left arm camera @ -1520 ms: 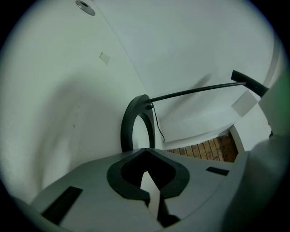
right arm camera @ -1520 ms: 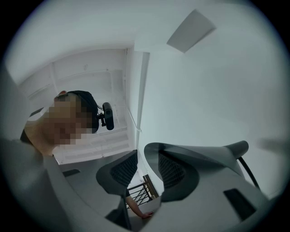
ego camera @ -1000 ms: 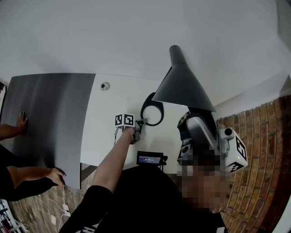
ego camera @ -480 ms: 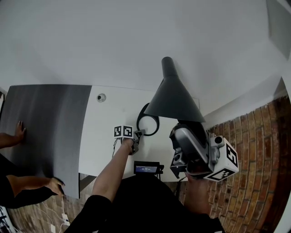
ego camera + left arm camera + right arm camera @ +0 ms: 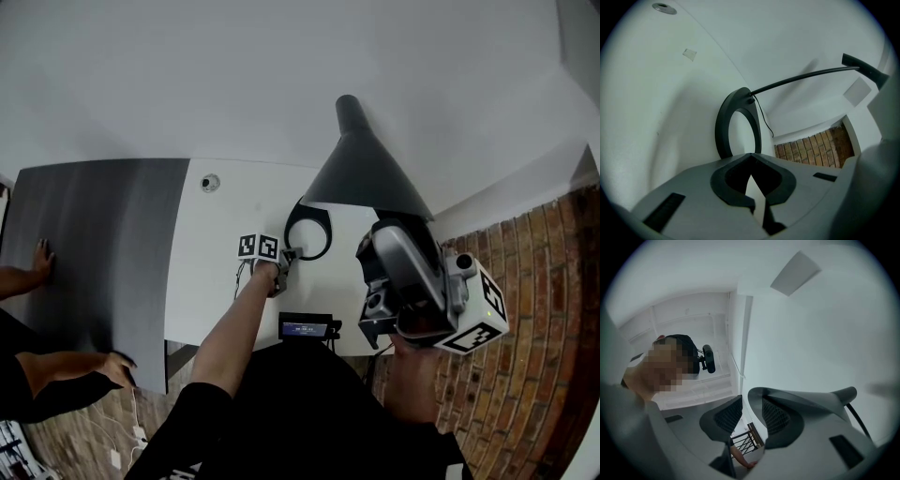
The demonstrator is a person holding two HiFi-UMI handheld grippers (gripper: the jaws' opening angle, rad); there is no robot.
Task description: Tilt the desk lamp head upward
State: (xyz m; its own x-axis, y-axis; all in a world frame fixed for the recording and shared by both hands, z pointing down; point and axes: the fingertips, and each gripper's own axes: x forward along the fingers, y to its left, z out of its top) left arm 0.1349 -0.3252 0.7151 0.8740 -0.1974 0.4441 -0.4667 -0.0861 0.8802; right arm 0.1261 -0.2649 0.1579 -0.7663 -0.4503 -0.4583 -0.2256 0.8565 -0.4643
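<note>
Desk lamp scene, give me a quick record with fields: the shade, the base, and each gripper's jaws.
lamp shade: dark cone, held up on its arm
ring base: flat on the white desk
left gripper: jaws together, nothing between them, tips by the ring base
right gripper: under the lamp shade, jaws apart, shade rim between them
</note>
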